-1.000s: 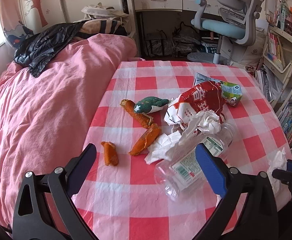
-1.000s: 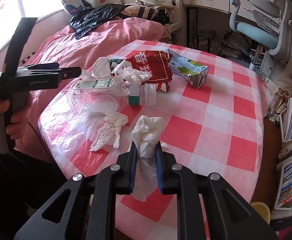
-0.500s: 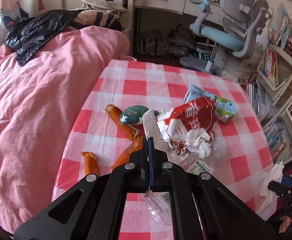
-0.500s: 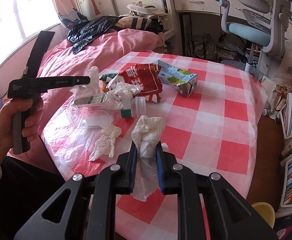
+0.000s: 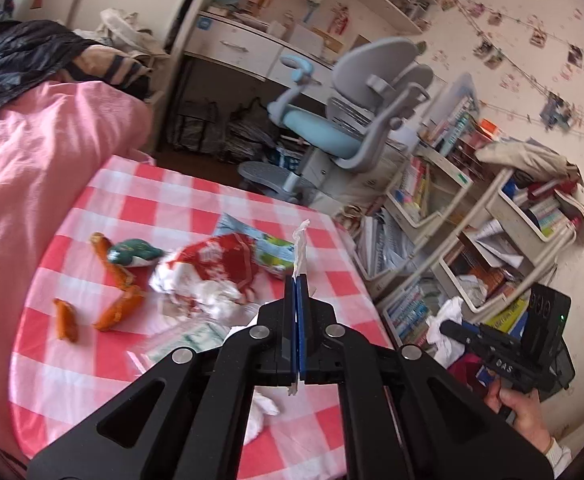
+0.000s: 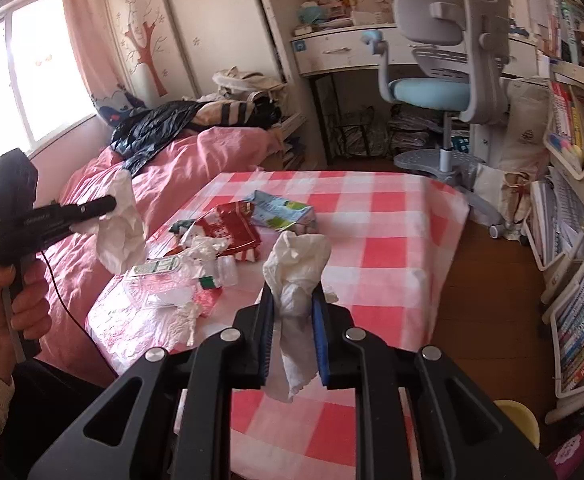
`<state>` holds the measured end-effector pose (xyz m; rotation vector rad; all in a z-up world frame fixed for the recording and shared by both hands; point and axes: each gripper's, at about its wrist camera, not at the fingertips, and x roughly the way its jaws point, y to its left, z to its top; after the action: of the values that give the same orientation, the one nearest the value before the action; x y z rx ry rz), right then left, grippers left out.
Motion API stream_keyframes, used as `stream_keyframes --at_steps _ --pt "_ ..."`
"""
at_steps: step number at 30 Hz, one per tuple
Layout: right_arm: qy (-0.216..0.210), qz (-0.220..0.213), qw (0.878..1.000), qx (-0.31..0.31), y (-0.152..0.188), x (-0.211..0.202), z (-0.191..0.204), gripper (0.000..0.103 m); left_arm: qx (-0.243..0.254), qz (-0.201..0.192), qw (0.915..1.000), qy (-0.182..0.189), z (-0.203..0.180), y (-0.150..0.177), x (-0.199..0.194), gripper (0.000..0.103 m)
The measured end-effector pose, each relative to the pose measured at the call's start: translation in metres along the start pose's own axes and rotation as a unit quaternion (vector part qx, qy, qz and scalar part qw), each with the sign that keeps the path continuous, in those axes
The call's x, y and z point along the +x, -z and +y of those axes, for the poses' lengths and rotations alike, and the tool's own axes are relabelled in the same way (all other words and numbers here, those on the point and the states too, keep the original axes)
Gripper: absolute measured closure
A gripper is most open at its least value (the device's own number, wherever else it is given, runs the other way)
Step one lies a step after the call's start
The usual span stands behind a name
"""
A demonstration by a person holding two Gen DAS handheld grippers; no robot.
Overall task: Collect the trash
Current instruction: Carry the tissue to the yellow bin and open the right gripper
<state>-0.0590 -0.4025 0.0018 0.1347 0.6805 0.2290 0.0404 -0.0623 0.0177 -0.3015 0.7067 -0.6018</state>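
My left gripper [image 5: 297, 282] is shut on a thin white tissue [image 5: 300, 248], held above the checked table [image 5: 72, 380]; the right wrist view shows that tissue [image 6: 120, 232] hanging from the left gripper [image 6: 106, 205] over the table's left edge. My right gripper [image 6: 292, 300] is shut on a crumpled white tissue [image 6: 296, 264], raised off the table [image 6: 388, 240]. On the cloth lie a red snack bag [image 6: 234, 224], a green-and-blue carton [image 6: 282, 212], a clear plastic bottle [image 6: 176, 276], orange peels [image 5: 118, 308], a green wrapper [image 5: 132, 254] and another loose tissue [image 6: 186, 318].
A bed with a pink duvet [image 5: 32, 168] and a black bag [image 6: 152, 128] borders the table's left side. A grey-and-blue desk chair [image 6: 432, 88] stands beyond it. Bookshelves [image 6: 580, 280] line the right. A yellow bin [image 6: 518, 420] sits on the floor.
My left gripper went from wide open over the bottle to shut on a tissue and lifted it. My right gripper rose and drew away from the table, still holding its tissue.
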Motion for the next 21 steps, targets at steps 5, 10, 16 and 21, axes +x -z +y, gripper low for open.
stream_keyframes --at_steps 5,10,16,21 --pt "0.075 0.026 0.996 0.033 0.040 -0.030 -0.072 0.083 0.045 0.050 0.9946 0.080 -0.097 0.033 0.048 0.102" --pt "0.131 0.060 0.986 0.086 0.100 -0.035 -0.143 0.083 0.092 0.116 0.9796 0.136 -0.199 0.079 0.123 0.102" --pt "0.165 0.074 0.972 0.149 0.154 -0.022 -0.195 0.035 0.105 0.210 0.9594 0.156 -0.275 0.151 0.228 0.102" --pt "0.202 0.076 0.956 0.197 0.181 -0.039 -0.224 0.031 0.109 0.273 0.9493 0.113 -0.296 0.197 0.292 0.070"
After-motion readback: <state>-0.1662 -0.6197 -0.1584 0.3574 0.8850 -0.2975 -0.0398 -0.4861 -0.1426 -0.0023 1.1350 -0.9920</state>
